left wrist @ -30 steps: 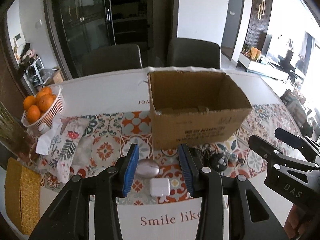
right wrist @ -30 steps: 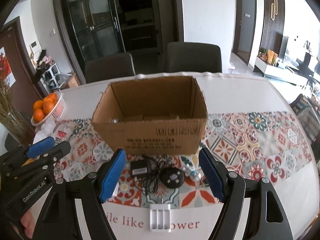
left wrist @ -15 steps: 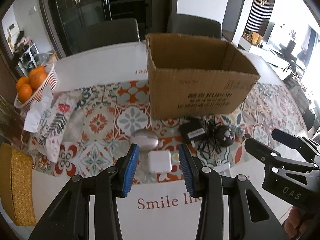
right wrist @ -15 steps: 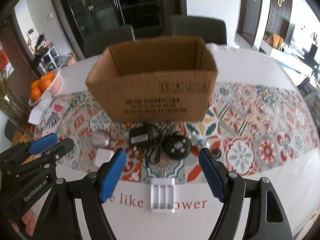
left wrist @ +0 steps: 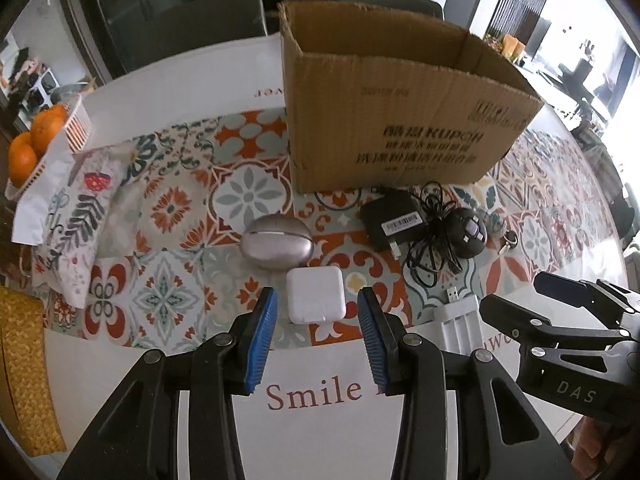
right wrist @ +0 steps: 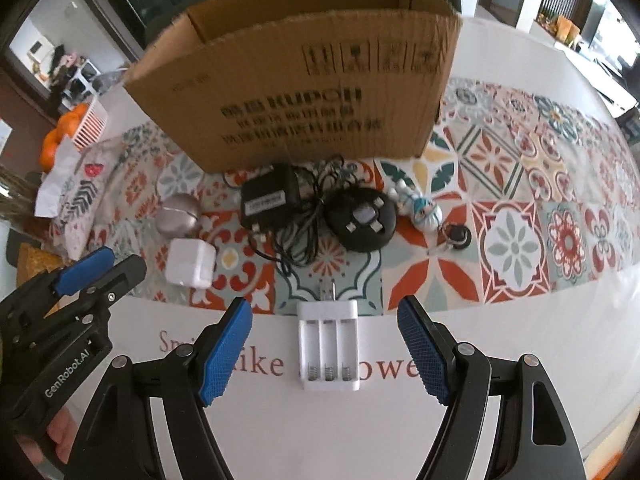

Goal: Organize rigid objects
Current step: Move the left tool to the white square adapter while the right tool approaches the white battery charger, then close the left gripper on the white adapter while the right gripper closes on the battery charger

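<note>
An open cardboard box (left wrist: pixel 384 120) stands on the patterned runner; it also shows in the right wrist view (right wrist: pixel 304 80). In front of it lie a silver oval case (left wrist: pixel 276 242), a white square charger (left wrist: pixel 316 300), a black adapter with tangled cable (left wrist: pixel 396 220), a round black device (left wrist: pixel 468 232) and a white battery holder (right wrist: pixel 328 344). My left gripper (left wrist: pixel 316 320) is open, its blue pads either side of the near edge of the white charger. My right gripper (right wrist: pixel 324 340) is open wide, straddling the battery holder.
A basket of oranges (left wrist: pixel 36 140) and a folded patterned cloth (left wrist: pixel 76 220) lie at the left. A small figurine (right wrist: pixel 420 208) and a small black ring-shaped piece (right wrist: pixel 458 236) lie right of the round device. A woven mat (left wrist: pixel 24 368) is at the near left. Chairs stand behind the table.
Both grippers have come down and forward toward the table. The left now frames the white charger, the right the battery holder. Both stay open.
</note>
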`<state>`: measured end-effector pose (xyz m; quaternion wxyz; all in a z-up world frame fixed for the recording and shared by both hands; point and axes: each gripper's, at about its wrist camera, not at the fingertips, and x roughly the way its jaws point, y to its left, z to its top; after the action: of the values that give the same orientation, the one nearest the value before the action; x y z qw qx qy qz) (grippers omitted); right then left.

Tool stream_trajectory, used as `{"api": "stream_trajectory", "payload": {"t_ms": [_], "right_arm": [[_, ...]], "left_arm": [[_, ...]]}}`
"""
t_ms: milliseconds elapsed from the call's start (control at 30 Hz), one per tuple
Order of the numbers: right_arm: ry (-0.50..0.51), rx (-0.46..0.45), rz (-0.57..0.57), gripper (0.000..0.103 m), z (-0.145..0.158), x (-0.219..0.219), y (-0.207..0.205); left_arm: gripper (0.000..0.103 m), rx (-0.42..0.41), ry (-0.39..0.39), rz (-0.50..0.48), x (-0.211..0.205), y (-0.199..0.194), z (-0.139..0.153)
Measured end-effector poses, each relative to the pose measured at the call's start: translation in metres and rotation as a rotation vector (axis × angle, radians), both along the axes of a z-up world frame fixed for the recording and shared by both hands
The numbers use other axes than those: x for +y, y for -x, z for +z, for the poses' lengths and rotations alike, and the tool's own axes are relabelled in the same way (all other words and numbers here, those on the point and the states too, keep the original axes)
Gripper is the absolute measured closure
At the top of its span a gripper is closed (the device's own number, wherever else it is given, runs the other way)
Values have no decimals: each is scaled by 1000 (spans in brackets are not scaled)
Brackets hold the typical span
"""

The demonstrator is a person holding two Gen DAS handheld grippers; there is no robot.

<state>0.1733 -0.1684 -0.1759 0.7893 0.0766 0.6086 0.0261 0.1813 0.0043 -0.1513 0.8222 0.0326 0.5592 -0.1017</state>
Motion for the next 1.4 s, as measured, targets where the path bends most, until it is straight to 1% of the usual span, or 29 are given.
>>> {"api": "stream_trajectory", "payload": {"t_ms": [267, 433, 633, 700, 800, 967, 1067, 1100, 1167, 1400], "right_arm": [[-26, 112, -7, 27, -26, 0, -7], [-41, 175, -23, 27, -43, 0, -11], [-34, 215, -41, 27, -58, 3, -13], [-35, 226, -47, 27, -63, 3, -13], [-45, 245, -59, 28, -69, 2, -13], [-40, 255, -61, 28, -74, 0, -12], [-29, 261, -60, 28, -77, 2, -13], [-30, 264, -60, 29, -78, 2, -13], [-20, 265, -57, 33, -83, 9, -12], [25, 252, -41, 35, -81, 17, -13]], "left_arm": [[62, 94, 30, -32, -5, -12, -23], [62, 144, 16, -39, -5, -21, -37], [62, 168, 6, -38, -5, -29, -49], [59, 161, -2, -41, -6, -31, -50], [58, 163, -17, -40, -5, -35, -52], [57, 173, -40, -37, -8, -39, -57], [56, 191, -42, -35, -11, -43, -69], [56, 193, -42, -33, -11, -44, -71], [56, 198, -45, -29, -11, -47, -76], [55, 209, -59, -20, -19, -55, -93]]}}
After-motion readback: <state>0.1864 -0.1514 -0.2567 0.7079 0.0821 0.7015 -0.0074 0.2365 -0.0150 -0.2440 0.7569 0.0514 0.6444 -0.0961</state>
